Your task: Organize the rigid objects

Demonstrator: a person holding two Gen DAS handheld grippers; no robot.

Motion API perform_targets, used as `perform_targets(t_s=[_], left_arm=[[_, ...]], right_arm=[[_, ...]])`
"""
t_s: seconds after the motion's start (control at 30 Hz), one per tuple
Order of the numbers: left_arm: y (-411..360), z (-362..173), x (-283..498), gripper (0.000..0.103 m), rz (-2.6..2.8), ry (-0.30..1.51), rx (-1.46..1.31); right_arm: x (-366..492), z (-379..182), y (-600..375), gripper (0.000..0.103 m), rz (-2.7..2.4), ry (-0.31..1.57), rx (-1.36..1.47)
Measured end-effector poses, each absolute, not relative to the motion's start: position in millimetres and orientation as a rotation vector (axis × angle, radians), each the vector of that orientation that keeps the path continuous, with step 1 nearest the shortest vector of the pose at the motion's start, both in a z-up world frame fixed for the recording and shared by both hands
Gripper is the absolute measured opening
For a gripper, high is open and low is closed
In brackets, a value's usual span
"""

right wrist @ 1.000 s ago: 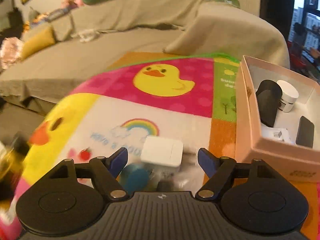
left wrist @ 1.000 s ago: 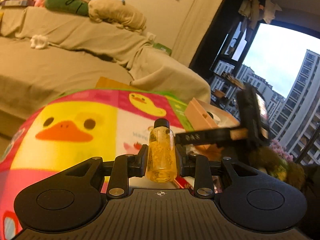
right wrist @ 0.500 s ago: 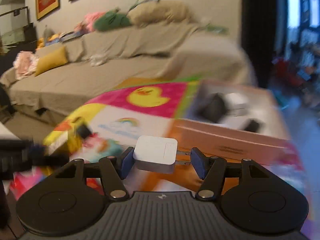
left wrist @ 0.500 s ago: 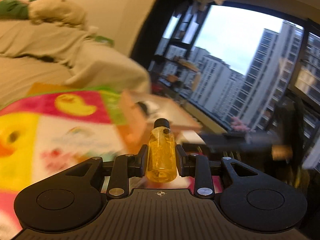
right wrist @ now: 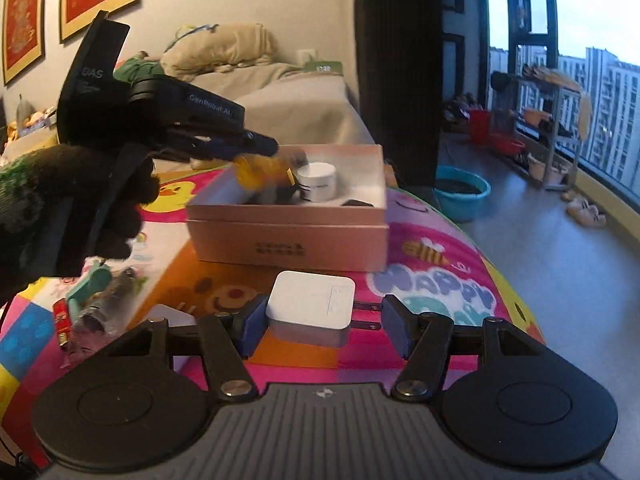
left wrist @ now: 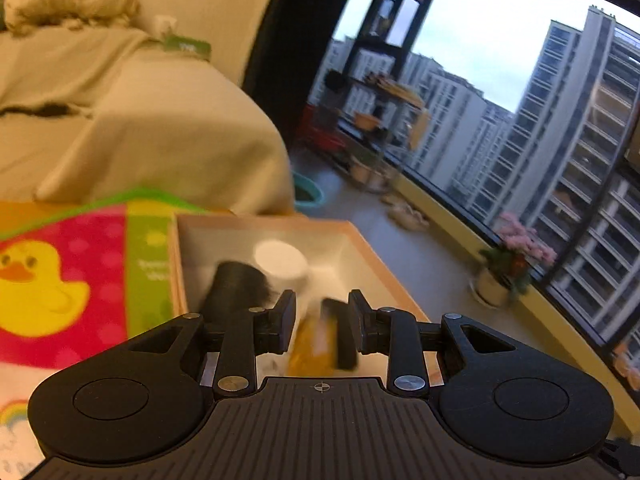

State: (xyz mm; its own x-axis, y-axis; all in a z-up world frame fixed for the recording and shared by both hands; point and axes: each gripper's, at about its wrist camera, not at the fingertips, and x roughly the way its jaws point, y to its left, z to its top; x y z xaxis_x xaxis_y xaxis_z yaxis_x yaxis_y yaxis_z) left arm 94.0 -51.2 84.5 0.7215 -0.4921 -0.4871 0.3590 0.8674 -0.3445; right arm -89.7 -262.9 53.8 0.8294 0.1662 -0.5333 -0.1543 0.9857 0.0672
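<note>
Your left gripper (left wrist: 322, 316) hangs spread over the open pink cardboard box (right wrist: 288, 232); the blurred amber glass bottle (left wrist: 310, 346) sits loose below its fingers, inside the box. Your right gripper (right wrist: 322, 328) pinches the white square plug adapter (right wrist: 310, 310) near the box's front wall.

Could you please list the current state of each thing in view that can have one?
Left gripper: open, above the box.
Small amber glass bottle: released, blurred, dropping into the box.
Right gripper: shut on the charger, held above the mat.
White square plug-in charger: gripped, lying flat, prongs pointing right.
Pink cardboard box: open, lidless, holding items.
White round jar: upright inside the box.
</note>
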Motion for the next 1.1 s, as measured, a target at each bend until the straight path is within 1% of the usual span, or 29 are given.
perform_targets(t_s=[0.13,0.27,0.47,0.6,0.63,0.7,0.73,0.9,1.0,1.1], left_arm=[[-22.6,86.8,61.8,0.031,-0.467,0.567,-0.238],[8.9,82.0,5.8,0.031,-0.471,0.562,-0.19],[53.8,62.7,-60.8,0.031,-0.404,0.607,-0.162],[81.3,62.9,-82.6,0.031,-0.302,0.607,-0.123],[88.2,62.7,-89.1,0.031,-0.282,0.603,-0.124],[106.2,59.2,-96.6,0.031,-0.242,0.61,-0.16],[115.0,56.2,-98.5,0.031,-0.218,0.619,-0.187],[137.3,41.8,-111.7,0.031,-0.205,0.653,-0.293],[131.4,32.9,-111.9,0.031,-0.244,0.686,-0.309],[118.6,26.0,-108.3,0.031,-0.265,0.713,-0.304]], right_arm=[[-81.3,57.2,-274.5,0.061,0.166,0.555,0.039],[-57.7,77.3,-276.6,0.061,0.182,0.51,0.049],[35.4,107.4,-248.9,0.062,0.261,0.509,0.043],[84.6,119.8,-235.2,0.066,0.234,0.561,0.049],[84.8,120.6,-235.4,0.067,0.235,0.566,0.064],[71.6,118.3,-236.6,0.077,0.248,0.57,0.09],[61.9,113.9,-235.6,0.078,0.25,0.574,0.09],[-6.7,72.7,-218.7,0.079,0.295,0.644,-0.018],[-40.8,44.8,-199.7,0.079,0.367,0.713,-0.065],[-64.7,30.8,-176.9,0.079,0.458,0.747,-0.083]])
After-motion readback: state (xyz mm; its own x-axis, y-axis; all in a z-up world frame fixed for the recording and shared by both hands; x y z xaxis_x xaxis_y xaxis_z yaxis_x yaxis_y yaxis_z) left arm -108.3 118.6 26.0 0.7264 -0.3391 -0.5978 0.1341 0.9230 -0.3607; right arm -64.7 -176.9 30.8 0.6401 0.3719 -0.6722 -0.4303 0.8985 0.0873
